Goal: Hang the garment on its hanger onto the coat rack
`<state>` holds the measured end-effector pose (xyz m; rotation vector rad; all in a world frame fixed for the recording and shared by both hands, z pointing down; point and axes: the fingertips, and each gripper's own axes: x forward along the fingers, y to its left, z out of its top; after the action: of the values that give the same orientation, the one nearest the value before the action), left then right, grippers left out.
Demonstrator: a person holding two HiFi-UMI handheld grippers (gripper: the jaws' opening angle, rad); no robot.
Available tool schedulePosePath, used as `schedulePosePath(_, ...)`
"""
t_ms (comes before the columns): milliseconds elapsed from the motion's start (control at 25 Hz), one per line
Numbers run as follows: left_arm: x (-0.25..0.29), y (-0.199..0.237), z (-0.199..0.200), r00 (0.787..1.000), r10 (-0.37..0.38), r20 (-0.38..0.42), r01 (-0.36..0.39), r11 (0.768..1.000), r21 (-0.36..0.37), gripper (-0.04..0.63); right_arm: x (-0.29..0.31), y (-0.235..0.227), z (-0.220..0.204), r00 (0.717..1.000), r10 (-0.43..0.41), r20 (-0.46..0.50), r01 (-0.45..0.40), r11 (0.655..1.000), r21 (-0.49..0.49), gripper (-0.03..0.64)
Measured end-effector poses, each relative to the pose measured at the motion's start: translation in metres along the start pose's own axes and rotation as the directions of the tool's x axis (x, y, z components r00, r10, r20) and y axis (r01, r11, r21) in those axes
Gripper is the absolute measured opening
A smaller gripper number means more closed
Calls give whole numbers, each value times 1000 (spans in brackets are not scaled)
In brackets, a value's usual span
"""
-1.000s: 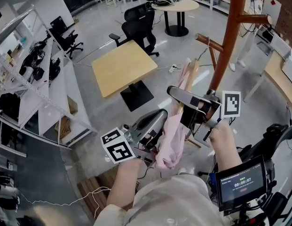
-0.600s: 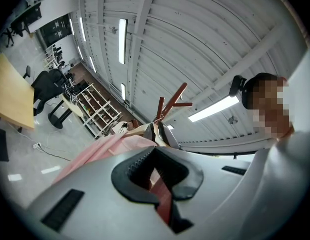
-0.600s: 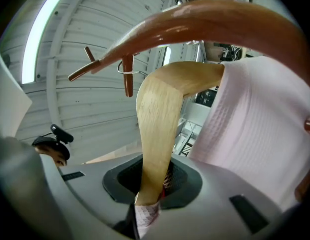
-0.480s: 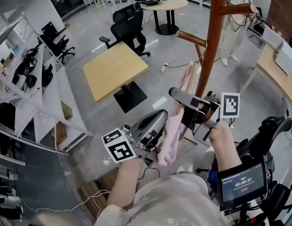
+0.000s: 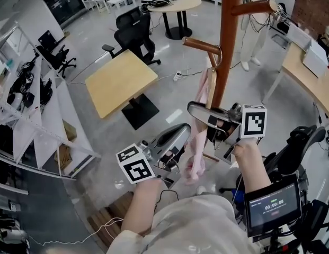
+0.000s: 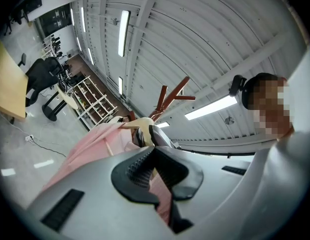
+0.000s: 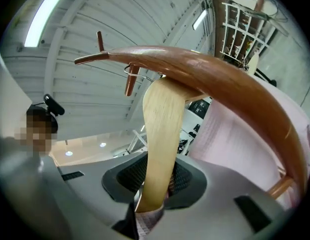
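Office floor (image 5: pixel 116 136) beneath; hanger (image 5: pixel 212 86) runs up from clamping right hand-held gripper (image 7: pixel 155 186) to coat rack peg (image 5: pixel 198 43); left hand-held gripper (image 6: pixel 155 171) grips garment (image 5: pixel 196 142).

The person wears a pale cream top (image 5: pixel 190 226) with the forearms left bare. The left gripper (image 5: pixel 177 163) and right gripper (image 5: pixel 206 121) share smooth silver-grey shells with black slots and black ribbed linings on the jaws. Each carries a white cube (image 5: pixel 133 164) printed with black square markers.
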<state>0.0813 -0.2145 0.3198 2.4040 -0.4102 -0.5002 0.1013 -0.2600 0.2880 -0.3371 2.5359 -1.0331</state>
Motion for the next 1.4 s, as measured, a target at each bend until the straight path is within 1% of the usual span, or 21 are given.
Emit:
schedulePosePath(240, 3, -3, -2, 999, -28, -16, 27, 999, -20, 6, -5, -1, -1, 994, -111, -4, 110, 990, -92, 72)
schedulePosePath(360, 8, -4, -5, 999, -42, -22, 41, 999, -28, 6, -9, -5, 0, 983, -186, -2, 184, 972, -149, 74)
schedulePosePath(480, 13, -5, -8, 998, -57, -31, 56, 998, -32, 6, -12, -10, -2, 958, -285, -20, 271, 930, -247, 75)
schedulePosePath(600, 18, -3, -9, 997, -66, -37, 65, 997, -37, 6, -16, -15, -3, 933, -358, -35, 326, 884, -336, 76)
schedulePosePath(800, 25, 1, -12, 996, -76, -47, 74, 996, -46, 6, -23, -21, -3, 907, -419, -43, 365, 833, -416, 96)
schedulePosePath(920, 30, 4, -16, 995, -82, -57, 79, 996, -48, 6, -26, -24, -1, 881, -471, -40, 398, 786, -473, 120)
schedulePosePath(1120, 37, 6, -23, 994, -89, -68, 86, 995, -47, 6, -36, -29, -1, 849, -525, -55, 428, 745, -512, 124)
schedulePosePath(1200, 39, 7, -26, 993, -90, -70, 87, 995, -49, 6, -40, -31, 0, 843, -533, -63, 437, 750, -496, 124)
schedulePosePath(1280, 41, 6, -30, 993, -94, -77, 91, 995, -50, 7, -46, -31, 4, 851, -520, -66, 441, 778, -447, 124)
schedulePosePath(1400, 43, 8, -36, 991, -96, -88, 92, 994, -51, 6, -57, -30, 13, 872, -487, -58, 435, 823, -366, 124)
